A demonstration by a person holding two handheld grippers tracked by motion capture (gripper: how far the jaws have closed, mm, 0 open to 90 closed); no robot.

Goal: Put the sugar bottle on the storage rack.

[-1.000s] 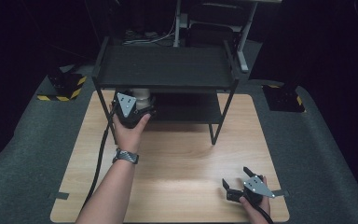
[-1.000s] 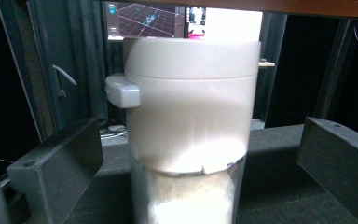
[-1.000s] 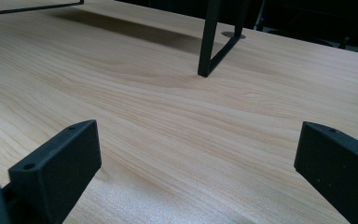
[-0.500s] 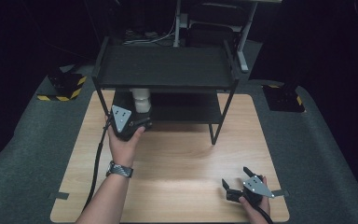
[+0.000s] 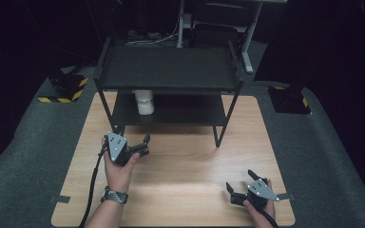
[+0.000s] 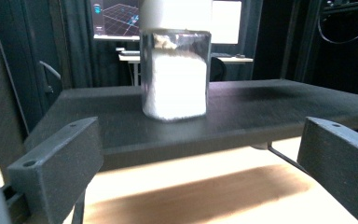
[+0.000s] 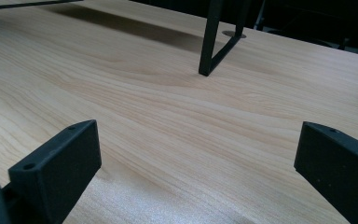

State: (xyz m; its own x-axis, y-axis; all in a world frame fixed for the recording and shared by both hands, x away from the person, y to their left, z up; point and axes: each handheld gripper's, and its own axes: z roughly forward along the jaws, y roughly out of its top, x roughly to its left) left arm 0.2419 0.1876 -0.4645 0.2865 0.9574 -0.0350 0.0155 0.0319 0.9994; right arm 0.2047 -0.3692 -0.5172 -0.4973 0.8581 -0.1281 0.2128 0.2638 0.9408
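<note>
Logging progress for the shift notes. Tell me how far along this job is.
Looks done: the jar of white powder stands upright on the black rack's lower shelf. In hand: nothing; the left gripper, jaws open and empty, faces the jar from in front of the rack. The right gripper rests open near the wooden table's front edge. What remains is unclear.

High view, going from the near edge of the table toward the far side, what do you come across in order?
Right gripper on the near right of the wooden table → left gripper, jaws open → jar of white powder on the lower shelf of the black rack.
</note>
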